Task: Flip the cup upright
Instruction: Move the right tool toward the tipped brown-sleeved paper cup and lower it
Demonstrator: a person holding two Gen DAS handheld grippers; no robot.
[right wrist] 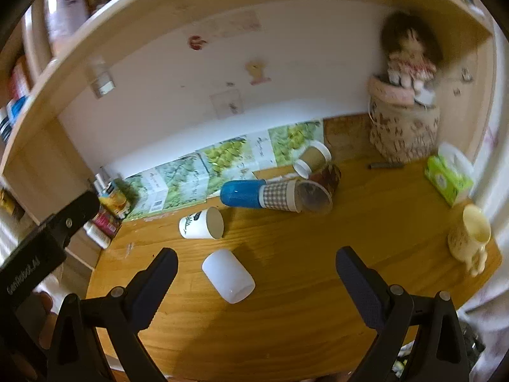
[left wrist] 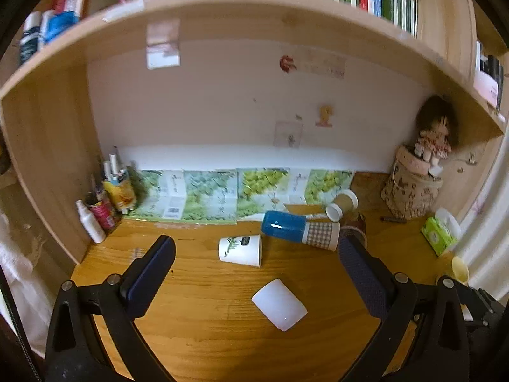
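Several cups lie on their sides on the wooden desk (left wrist: 197, 318). A plain white cup (left wrist: 279, 304) lies nearest, also in the right wrist view (right wrist: 228, 275). Behind it lies a white paper cup with a leaf print (left wrist: 240, 250) (right wrist: 200, 223). Further back lie a blue cup (left wrist: 284, 225) (right wrist: 242, 193) pushed into a checked cup (left wrist: 321, 235) (right wrist: 280, 196), a brown paper cup (left wrist: 343, 203) (right wrist: 313, 158) and a dark cup (right wrist: 319, 187). My left gripper (left wrist: 257, 248) is open and empty above the desk, short of the white cup. My right gripper (right wrist: 257, 259) is open and empty, with the white cup between its fingers' lines.
A cream mug (right wrist: 470, 238) stands upright at the right edge. A green tissue box (left wrist: 438, 235) and a woven basket with a doll (left wrist: 413, 187) stand at back right. Pen holders and a spray bottle (left wrist: 90, 221) fill the back left corner. Printed sheets (left wrist: 203, 197) lie along the wall.
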